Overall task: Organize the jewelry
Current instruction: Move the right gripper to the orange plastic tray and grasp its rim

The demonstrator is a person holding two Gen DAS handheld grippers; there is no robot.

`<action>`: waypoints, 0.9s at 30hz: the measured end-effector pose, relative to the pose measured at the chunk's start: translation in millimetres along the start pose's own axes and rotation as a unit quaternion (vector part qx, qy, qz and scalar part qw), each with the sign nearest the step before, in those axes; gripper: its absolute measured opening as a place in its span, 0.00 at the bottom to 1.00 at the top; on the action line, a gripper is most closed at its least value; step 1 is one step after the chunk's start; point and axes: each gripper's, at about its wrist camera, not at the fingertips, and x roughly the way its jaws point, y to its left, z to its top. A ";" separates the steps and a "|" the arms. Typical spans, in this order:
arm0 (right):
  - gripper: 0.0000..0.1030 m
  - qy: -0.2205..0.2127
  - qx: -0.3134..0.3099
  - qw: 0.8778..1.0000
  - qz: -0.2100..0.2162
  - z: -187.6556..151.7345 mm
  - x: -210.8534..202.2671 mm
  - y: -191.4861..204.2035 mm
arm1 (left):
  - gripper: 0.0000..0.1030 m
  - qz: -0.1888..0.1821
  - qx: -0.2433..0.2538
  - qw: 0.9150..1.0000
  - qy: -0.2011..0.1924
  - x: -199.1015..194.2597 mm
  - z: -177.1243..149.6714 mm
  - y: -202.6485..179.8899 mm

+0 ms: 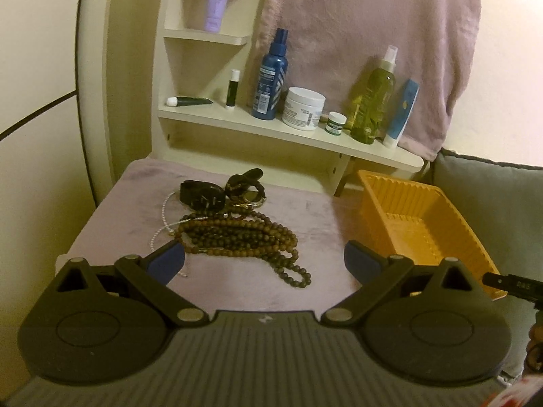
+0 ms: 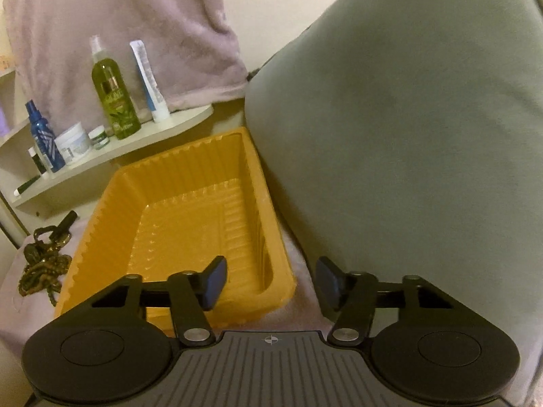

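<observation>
A pile of jewelry lies on the mauve cloth [image 1: 112, 224]: a brown bead necklace [image 1: 244, 237], a black watch [image 1: 202, 195], a second watch with a round gold-rimmed face [image 1: 249, 195] and a thin white bead strand [image 1: 163, 217]. My left gripper [image 1: 264, 257] is open wide and empty, just in front of the brown beads. The empty orange tray [image 1: 424, 224] stands to the right of the pile. In the right wrist view my right gripper [image 2: 271, 281] is open and empty over the tray's near right corner [image 2: 281, 291]. The jewelry pile [image 2: 44, 264] shows at the far left there.
A cream shelf [image 1: 292, 132] behind the cloth carries a blue spray bottle [image 1: 269, 74], a white jar [image 1: 303, 108], a green bottle [image 1: 373, 101] and tubes. A pink towel [image 1: 366, 34] hangs behind. A grey cushion [image 2: 407, 135] presses against the tray's right side.
</observation>
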 end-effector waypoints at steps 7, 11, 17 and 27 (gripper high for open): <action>0.38 0.009 0.004 1.000 0.007 1.8 21.5 -3.4 | 0.96 0.000 -0.005 1.000 0.009 12.1 -0.7 -1.1; 0.30 0.019 0.007 1.000 0.010 1.6 31.8 -4.1 | 0.96 0.003 -0.006 1.000 0.014 16.4 -1.8 -1.5; 0.16 0.025 0.011 1.000 0.009 2.0 37.3 -2.9 | 0.96 0.008 -0.008 1.000 0.018 21.2 -3.1 1.8; 0.08 0.018 0.001 1.000 -0.003 4.9 28.1 6.5 | 0.95 0.037 0.010 0.999 0.008 19.5 -6.2 15.8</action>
